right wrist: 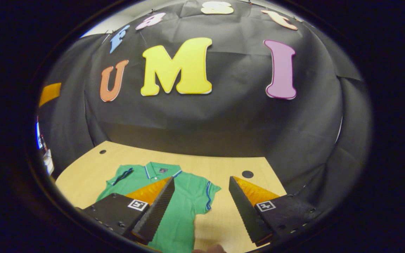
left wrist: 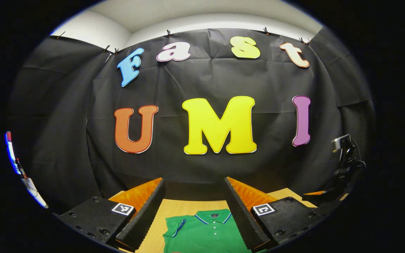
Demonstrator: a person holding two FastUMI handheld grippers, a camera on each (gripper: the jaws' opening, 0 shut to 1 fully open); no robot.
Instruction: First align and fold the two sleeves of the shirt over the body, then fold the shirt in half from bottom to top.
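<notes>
Shirt (right wrist: 185, 200), green polo, flat on worktop (right wrist: 220, 168), sleeves unfolded; collar tag too small to read. Left tool (left wrist: 194, 207) and right tool (right wrist: 201, 203) both spread wide, gripping nothing.

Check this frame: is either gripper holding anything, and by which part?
Nothing is held. The left gripper and right gripper are open above the shirt.

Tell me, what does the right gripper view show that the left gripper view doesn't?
Right gripper view: a broad stretch of wooden table with round holes, and one sleeve of the green shirt spread out flat. Left gripper view: the white wall above the black cloth, and the shirt's buttons up close. Both: the shirt lying flat on the table, framed by the open fingers of the right gripper or left gripper.
</notes>
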